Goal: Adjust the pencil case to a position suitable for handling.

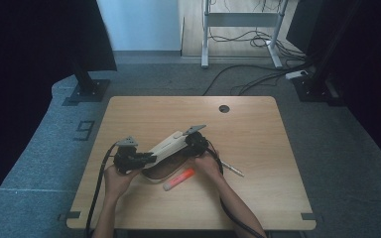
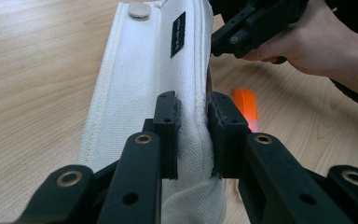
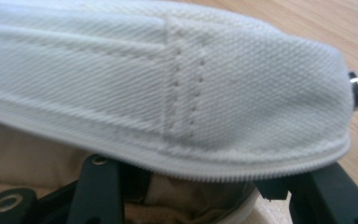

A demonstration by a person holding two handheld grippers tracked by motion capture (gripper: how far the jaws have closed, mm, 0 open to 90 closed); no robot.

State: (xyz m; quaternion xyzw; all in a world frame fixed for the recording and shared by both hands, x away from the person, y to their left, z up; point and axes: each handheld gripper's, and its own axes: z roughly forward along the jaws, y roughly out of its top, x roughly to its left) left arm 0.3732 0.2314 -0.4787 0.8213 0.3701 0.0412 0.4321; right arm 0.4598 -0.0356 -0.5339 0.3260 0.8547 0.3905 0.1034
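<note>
Pouch (image 1: pixel 167 147) at the table's (image 1: pixel 258 148) near-left middle, a long white canvas pencil case, held up off the wood between both grippers. Zip looks undone along the near edge: the mouth gapes and a beige lining shows inside, seen in the right gripper view. So the opening seems done, or nearly; filling appears to be what is left. Orange marker (image 1: pixel 179 179) lies just in front of the pouch, a thin silver pen (image 1: pixel 232 169) to its right, both on the table and outside the pouch.

Left gripper (image 2: pixel 193 135): jaws pressed tight on a fold of canvas at the pouch's near end. Right gripper (image 1: pixel 196 144): jaws part spread under the zip edge at the far end; whether the pads bite the cloth I cannot tell.

Materials: coarse woven canvas, stitched seams, a black label, metal snap stud at one end, white toothed zip. Marker is smooth, glossy plastic. Table is pale wood-grain laminate, with a round cable hole (image 1: pixel 223 108) near its far edge.
</note>
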